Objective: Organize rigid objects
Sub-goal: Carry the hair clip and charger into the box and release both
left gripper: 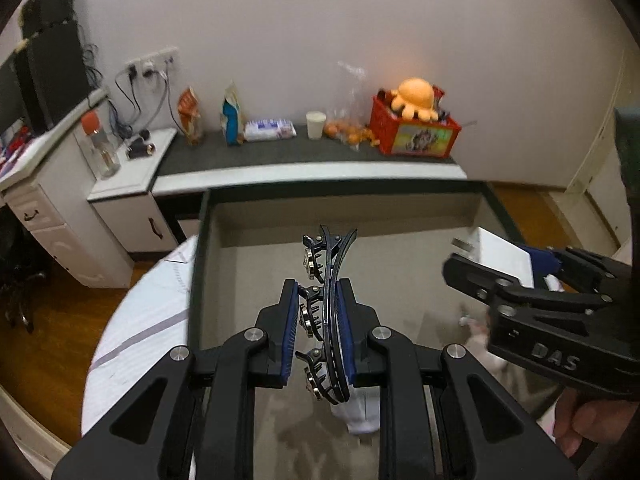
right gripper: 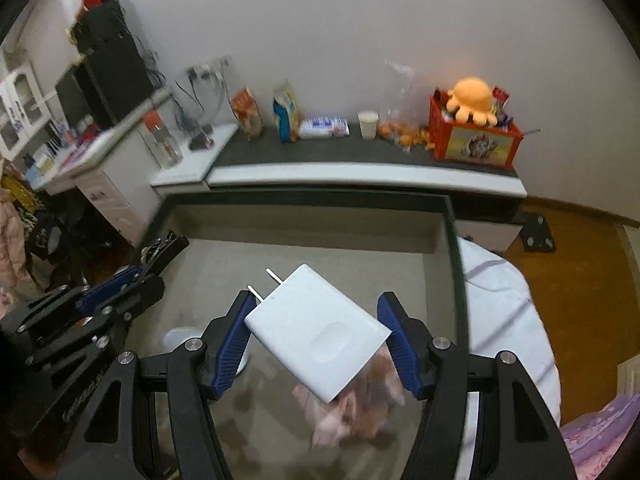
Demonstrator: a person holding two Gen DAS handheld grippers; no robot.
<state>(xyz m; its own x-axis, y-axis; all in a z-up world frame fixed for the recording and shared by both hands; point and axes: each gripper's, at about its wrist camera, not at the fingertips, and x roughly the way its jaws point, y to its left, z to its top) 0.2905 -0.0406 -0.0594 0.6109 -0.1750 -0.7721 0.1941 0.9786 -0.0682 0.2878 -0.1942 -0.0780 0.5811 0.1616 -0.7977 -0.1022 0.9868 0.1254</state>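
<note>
Big grey open-top box [right gripper: 450,240] sits under both grippers, presumably the drop target. Inside it: a white cup-like thing [right gripper: 176,338] and a blurred pink item [right gripper: 352,404], can't identify either. Right gripper [right gripper: 318,336] holds a white plug-in charger [right gripper: 320,332], prongs forward, above the box; it's cocked diagonally and the right pad looks clear of it, so the grip seems marginal. Left gripper [left gripper: 318,328] is clamped on a black hair clip set [left gripper: 326,312], edge-on between the pads, also over the box.
</note>
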